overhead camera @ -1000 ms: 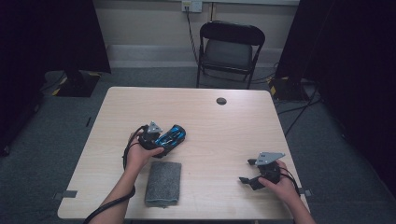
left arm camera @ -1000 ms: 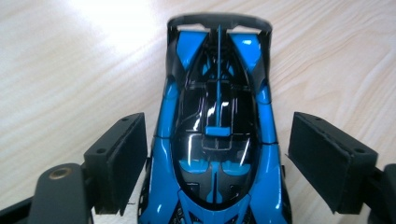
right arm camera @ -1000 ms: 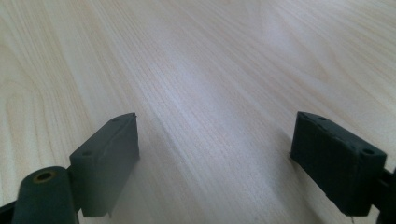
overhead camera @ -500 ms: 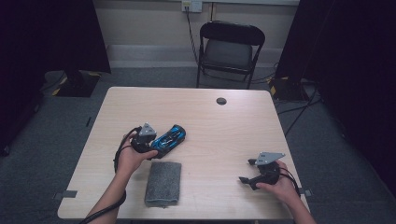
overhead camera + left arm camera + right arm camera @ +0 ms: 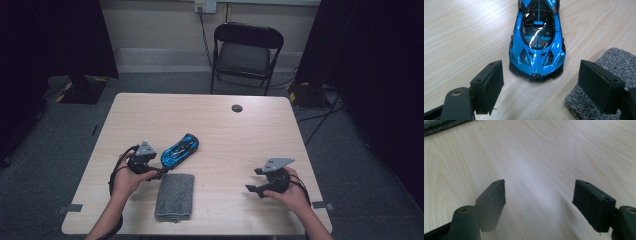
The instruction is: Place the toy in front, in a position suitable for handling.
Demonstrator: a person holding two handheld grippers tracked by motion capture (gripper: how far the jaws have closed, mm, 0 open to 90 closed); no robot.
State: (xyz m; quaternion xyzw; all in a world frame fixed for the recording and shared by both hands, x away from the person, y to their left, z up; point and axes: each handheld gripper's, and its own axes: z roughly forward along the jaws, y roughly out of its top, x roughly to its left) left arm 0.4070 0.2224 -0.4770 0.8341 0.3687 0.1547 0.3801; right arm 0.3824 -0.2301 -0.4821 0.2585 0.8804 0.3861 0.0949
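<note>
From above we see our left tool [image 5: 159, 172] drawn back off the blue toy car [image 5: 180, 149], which it gripped a second ago and which now sits free on the table [image 5: 220, 130] just beyond the grey cloth [image 5: 174, 196]. Along the left tool [image 5: 539, 85] our jaws stand released, the car [image 5: 537, 40] just ahead. Our right tool [image 5: 539, 202] has just been closing, yet gapes over bare wood.

left gripper [image 5: 159, 172] back off car [image 5: 180, 149]
</note>
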